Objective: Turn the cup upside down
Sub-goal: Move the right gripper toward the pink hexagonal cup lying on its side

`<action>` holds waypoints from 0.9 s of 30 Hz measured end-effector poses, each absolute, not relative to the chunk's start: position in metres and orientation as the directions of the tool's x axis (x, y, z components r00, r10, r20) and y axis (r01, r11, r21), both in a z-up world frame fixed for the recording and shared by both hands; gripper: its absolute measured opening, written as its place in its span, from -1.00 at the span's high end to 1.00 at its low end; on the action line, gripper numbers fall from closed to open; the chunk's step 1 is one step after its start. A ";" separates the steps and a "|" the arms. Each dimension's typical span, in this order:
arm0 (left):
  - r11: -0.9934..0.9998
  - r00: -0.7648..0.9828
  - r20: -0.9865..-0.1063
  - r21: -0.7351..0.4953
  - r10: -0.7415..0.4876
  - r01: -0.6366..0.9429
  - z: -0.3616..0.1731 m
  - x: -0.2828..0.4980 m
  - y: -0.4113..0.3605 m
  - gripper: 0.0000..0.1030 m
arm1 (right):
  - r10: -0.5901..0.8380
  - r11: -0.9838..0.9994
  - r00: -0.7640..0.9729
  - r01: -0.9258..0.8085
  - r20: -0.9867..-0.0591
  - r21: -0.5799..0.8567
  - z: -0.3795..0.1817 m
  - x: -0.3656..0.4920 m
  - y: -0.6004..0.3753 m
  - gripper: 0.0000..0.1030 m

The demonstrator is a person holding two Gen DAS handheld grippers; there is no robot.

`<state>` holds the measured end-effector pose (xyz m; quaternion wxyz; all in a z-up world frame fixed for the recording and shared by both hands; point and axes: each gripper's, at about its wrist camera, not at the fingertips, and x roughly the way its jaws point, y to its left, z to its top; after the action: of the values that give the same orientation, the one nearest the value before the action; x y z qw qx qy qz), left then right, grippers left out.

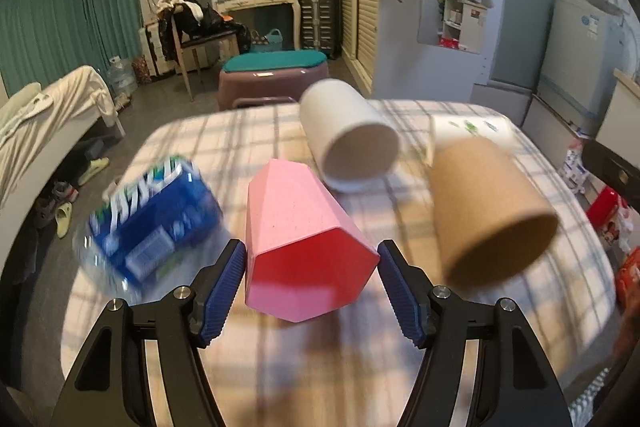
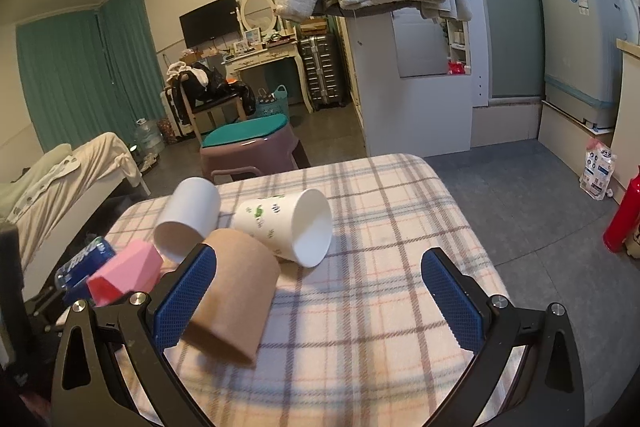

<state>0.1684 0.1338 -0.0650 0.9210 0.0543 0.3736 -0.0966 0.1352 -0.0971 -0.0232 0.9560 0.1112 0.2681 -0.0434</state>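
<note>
Left hand-held gripper [image 1: 312, 287] perhaps astride pink cup [image 1: 304, 239]

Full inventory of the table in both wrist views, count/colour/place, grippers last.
Pink cup: 1, pink, on its side between the left gripper's fingers, mouth toward camera.
Brown cup: 1, brown, on its side, right of the pink one.
White cup: 1, plain white, on its side, behind the pink one.
Printed cup: 1, white with green marks, on its side, far middle.
Bottle: 1, blue label, lying at the left edge.
Tablecloth: 1, plaid.
Left gripper: open around the pink cup.
Right gripper: open, empty.
</note>
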 end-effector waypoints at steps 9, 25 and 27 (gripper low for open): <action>0.969 0.686 -0.710 0.018 -0.160 0.245 -0.066 0.118 0.130 -0.35 | -0.017 0.977 0.857 0.123 -0.515 0.172 -0.014 0.099 -0.084 -1.00; 0.956 0.669 -0.705 -0.045 -0.237 0.290 -0.070 0.086 0.138 -0.90 | -0.039 0.984 0.818 0.131 -0.573 0.120 -0.009 0.076 -0.067 -1.00; 0.951 0.679 -0.689 -0.050 -0.254 0.305 -0.064 0.081 0.141 -0.90 | -0.045 0.985 0.810 0.135 -0.585 0.111 -0.007 0.076 -0.063 -1.00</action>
<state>0.0806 0.1408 -0.0642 0.9155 0.0343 0.3707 -0.1527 0.0761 -0.0633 -0.0069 0.9485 0.0737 0.3045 -0.0475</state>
